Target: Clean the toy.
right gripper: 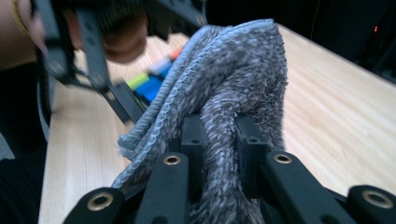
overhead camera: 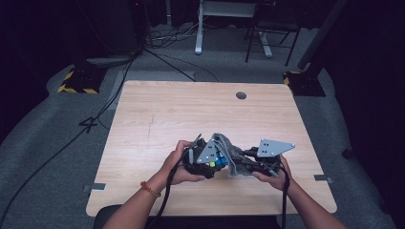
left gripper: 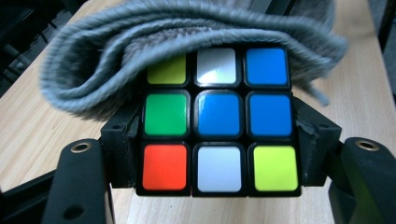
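I have the table (overhead camera: 157,119) under both hands, a pale wooden top with 1 round hole (overhead camera: 241,95) near its far edge. Both grippers meet over its near middle, just above the wood.

The cloth (right gripper: 233,93) is grey and fuzzy, bunched in folds. My right gripper (right gripper: 219,140) is clenched on a gathered fold of it, the fabric squeezed between the 2 black jaws. In the left gripper view the cloth drapes over the top of the cube (left gripper: 218,119) and covers part of its upper row.

My left gripper (left gripper: 217,154) grasps the cube, 1 jaw pressed against each side. The face towards the camera shows 9 tiles: blue in the centre, red, white and yellow along the bottom.

In the high view the cube sits between the 2 grippers, touching the cloth.
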`<state>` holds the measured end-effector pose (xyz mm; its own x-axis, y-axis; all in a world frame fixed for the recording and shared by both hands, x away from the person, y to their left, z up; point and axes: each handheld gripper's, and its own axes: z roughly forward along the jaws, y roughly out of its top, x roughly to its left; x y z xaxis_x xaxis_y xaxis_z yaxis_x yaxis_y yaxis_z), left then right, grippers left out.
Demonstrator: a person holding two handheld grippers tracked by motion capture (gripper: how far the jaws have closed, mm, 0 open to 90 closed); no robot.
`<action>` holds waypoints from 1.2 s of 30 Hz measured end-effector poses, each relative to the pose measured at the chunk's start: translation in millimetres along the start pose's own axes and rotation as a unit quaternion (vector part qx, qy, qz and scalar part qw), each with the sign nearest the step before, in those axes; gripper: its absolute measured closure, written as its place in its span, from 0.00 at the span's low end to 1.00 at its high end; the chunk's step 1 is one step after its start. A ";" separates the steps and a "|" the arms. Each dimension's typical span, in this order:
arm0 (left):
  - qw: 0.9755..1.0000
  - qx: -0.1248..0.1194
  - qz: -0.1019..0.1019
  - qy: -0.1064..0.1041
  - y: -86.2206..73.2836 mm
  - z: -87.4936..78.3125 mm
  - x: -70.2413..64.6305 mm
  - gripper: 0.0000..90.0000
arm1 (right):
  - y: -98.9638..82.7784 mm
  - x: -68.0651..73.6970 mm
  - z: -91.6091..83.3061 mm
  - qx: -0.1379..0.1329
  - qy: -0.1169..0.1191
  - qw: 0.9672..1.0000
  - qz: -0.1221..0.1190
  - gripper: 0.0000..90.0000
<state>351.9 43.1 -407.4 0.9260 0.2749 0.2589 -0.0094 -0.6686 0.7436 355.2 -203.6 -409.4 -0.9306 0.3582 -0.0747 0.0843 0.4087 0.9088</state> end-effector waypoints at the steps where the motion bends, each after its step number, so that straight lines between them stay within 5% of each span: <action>1: 1.000 0.004 0.002 0.001 0.2 1.5 -1.3 0.37 | 2.1 2.3 -0.9 -0.001 -0.001 1.000 -0.006 0.86; 9: 0.999 0.035 0.017 0.007 1.9 17.2 -9.5 0.37 | 6.7 10.0 0.3 0.005 0.003 1.000 -0.022 0.86; 18: 1.000 -0.004 -0.008 0.023 4.0 -0.5 2.6 0.37 | -3.1 -7.8 0.9 0.022 -0.021 1.000 0.001 0.86; 28: 0.999 -0.032 -0.012 0.027 3.4 -11.9 5.7 0.37 | -11.6 -19.4 4.7 0.029 -0.007 0.999 0.039 0.85; 36: 0.999 -0.036 -0.010 0.027 4.4 -12.2 3.8 0.37 | -14.7 -21.5 8.4 0.045 -0.007 0.998 0.041 0.85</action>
<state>350.8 49.6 -395.6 0.9048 0.3259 0.2743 -0.0197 -0.6113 0.7912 377.0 -210.2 -424.6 -0.9148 0.4039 -0.0084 0.1913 0.4512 0.8717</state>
